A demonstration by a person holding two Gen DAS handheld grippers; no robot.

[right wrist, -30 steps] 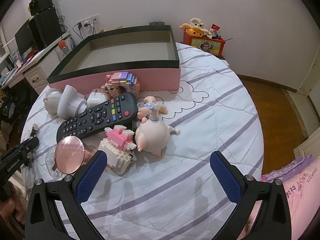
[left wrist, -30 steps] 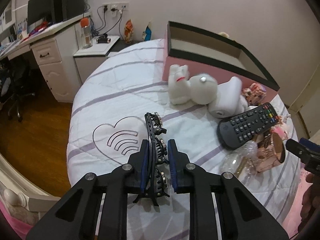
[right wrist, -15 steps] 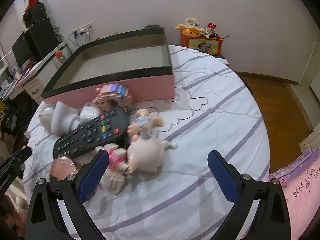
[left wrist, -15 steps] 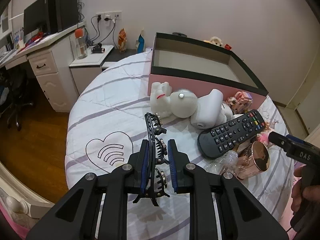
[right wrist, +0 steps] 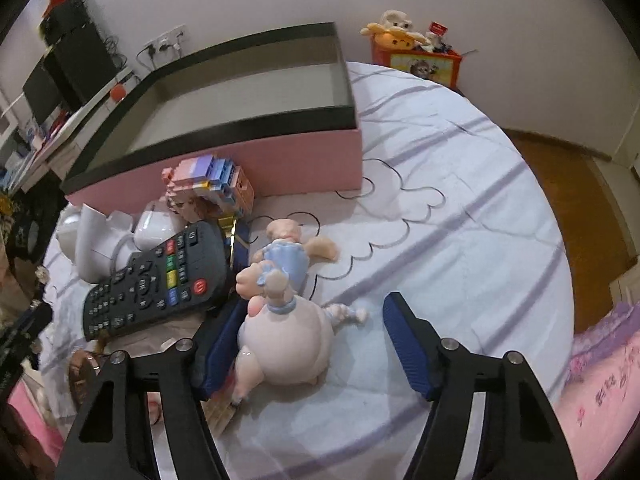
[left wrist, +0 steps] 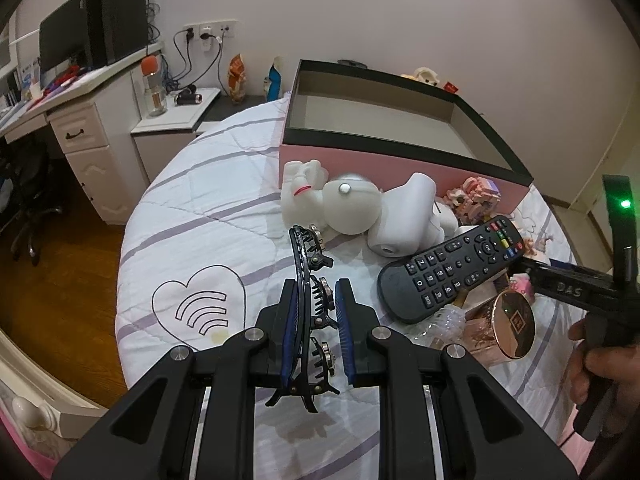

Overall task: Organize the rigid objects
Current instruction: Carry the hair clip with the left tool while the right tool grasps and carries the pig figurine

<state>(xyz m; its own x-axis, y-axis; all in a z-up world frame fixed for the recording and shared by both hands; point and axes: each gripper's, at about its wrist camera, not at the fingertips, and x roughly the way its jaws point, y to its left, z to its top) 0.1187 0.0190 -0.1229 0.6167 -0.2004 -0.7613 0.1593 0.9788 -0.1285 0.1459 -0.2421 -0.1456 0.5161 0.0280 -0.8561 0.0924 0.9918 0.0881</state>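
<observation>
Hair clip (left wrist: 311, 304), black, toothed, clamped edge-on between blue pads (left wrist: 289, 332) of left gripper (left wrist: 316, 332), held above near edge of bed (left wrist: 224, 200). Right gripper (right wrist: 308, 340) lowered with jaws spread wide around pig figurine (right wrist: 286, 328); left pad close against it, right pad apart. Remote (right wrist: 160, 276) just left of pig, propped on other items. Pink box (right wrist: 224, 168) with black rim toward far edge, block toy (right wrist: 208, 184) against its front wall. White quilt with lilac stripes; desk (left wrist: 72, 120) and wood floor (left wrist: 48, 292) beyond left edge.
</observation>
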